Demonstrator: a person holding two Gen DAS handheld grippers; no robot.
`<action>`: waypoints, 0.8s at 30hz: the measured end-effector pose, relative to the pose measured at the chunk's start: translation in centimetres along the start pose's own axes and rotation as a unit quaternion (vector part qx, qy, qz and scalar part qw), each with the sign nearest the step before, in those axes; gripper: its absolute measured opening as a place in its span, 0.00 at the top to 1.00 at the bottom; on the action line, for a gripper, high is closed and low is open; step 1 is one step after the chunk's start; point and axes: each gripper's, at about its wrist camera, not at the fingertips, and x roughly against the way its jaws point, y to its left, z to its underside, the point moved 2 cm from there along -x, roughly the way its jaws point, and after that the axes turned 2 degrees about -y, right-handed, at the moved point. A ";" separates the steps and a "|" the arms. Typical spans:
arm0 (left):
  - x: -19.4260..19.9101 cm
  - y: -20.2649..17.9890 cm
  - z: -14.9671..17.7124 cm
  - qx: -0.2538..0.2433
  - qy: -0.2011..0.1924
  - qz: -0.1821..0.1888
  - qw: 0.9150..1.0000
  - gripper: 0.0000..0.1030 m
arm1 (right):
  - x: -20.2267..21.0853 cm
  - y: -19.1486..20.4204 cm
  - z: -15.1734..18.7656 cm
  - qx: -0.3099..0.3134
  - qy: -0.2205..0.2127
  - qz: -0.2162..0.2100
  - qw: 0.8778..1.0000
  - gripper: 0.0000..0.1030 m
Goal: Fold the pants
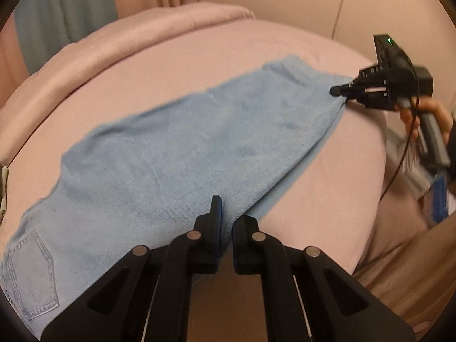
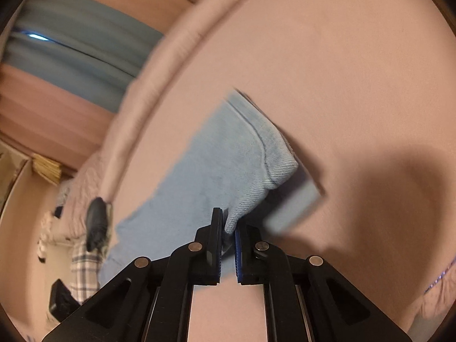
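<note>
The pants (image 1: 182, 154), pale blue denim, lie stretched flat on the pink bed sheet (image 1: 327, 199), already doubled lengthwise by the look of the lower layer peeking out along the near edge. Their long axis runs diagonally across the left wrist view, from the back pocket (image 1: 31, 273) at the lower left, which marks the waist end, up to the hem end at the upper right. The left gripper (image 1: 226, 219) sits at the near long edge partway along the leg, its fingers drawn narrow with denim pinched between the blue pads. The right gripper (image 1: 340, 91) holds the far hem corner, its tips closed to a point on the cloth there; in its own camera the right gripper's fingers (image 2: 216, 228) are likewise narrow with a fold of denim between them, and the hem corner hangs slightly lifted above the sheet, casting a shadow. So both grips are on the same long side, the right at the hem, the left nearer the middle, and the waist lies away to the left of both. My judgement is that the coming fold carries the hem end along that axis toward the pocket end, the right hand travelling farthest. Beyond the sheet are a folded pink blanket (image 1: 142, 34) and a blue curtain (image 1: 65, 8).
</note>
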 end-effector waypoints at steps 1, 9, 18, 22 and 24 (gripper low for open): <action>-0.5 -0.2 0.3 -0.009 0.009 -0.007 1.000 0.94 | -0.3 -0.8 0.3 -0.016 0.002 -0.004 1.000 0.92; 2.6 0.8 0.4 0.012 -0.012 0.018 1.000 0.55 | 2.6 -0.2 -2.1 0.031 -0.020 0.065 0.997 0.75; 5.4 10.1 2.8 0.209 -0.055 -0.028 0.976 0.46 | 0.9 9.8 1.1 0.255 -0.047 0.058 0.964 0.56; 5.5 14.7 5.3 0.262 -0.038 -0.140 0.954 0.47 | -4.1 15.1 6.4 0.367 0.033 -0.004 0.930 0.77; 5.5 17.1 7.1 0.274 -0.021 -0.195 0.941 0.47 | -6.3 16.4 9.7 0.414 0.077 -0.019 0.907 0.79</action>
